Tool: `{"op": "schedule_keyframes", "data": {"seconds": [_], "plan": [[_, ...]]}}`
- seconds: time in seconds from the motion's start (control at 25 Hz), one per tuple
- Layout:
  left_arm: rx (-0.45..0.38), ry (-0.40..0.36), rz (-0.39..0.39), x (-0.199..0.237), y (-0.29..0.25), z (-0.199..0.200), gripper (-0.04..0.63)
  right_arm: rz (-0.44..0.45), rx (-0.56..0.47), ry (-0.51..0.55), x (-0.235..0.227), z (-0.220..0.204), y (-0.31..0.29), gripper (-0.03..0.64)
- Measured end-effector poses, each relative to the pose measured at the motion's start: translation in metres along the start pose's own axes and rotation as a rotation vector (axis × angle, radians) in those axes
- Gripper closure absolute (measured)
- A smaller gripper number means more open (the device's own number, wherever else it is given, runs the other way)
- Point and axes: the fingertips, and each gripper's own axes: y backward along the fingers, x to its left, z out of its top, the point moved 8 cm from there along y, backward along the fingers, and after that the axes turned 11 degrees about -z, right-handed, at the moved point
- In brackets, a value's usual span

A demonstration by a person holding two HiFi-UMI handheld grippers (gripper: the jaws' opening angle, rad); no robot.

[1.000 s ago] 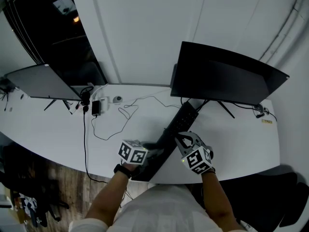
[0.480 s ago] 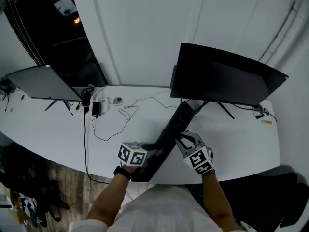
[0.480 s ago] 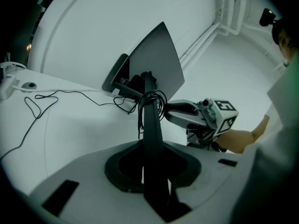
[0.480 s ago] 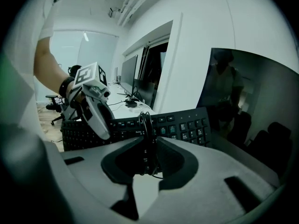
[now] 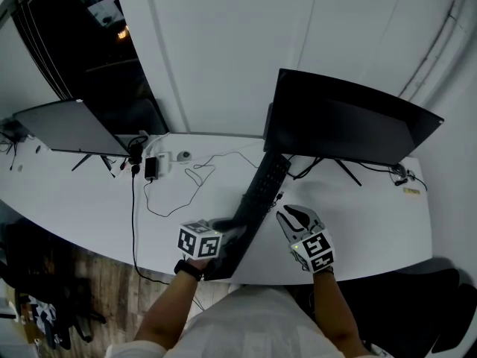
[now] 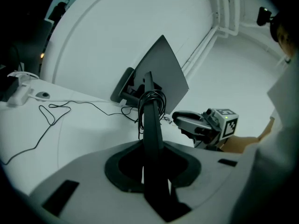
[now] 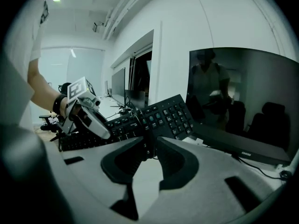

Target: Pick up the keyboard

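Left gripper [image 5: 229,230] pinches the keyboard [image 5: 262,186]; right gripper [image 5: 285,214], just opening, empty, lies beside it.

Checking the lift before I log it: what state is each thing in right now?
keyboard: tipped up on edge, held.
left gripper: shut on the keyboard.
right gripper: open, jaws have just been opening, nothing between them.
monitor: screen dark.
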Motion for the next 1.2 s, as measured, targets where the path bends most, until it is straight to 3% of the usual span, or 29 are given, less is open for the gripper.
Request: {"op": "schedule_keyframes", "data": {"seconds": [0.52, 1.2], "plan": [[-0.166, -0.075, 0.086, -0.024, 0.039, 0.015, 0.520, -0.090, -0.111, -0.219, -0.021, 0.003, 0.035, 0.558], [-0.383, -0.175, 0.125, -0.084, 0.106, 0.035, 0.520, -0.126, -0.259, -0.258, -0.015, 0.027, 0.099, 0.597]]}}
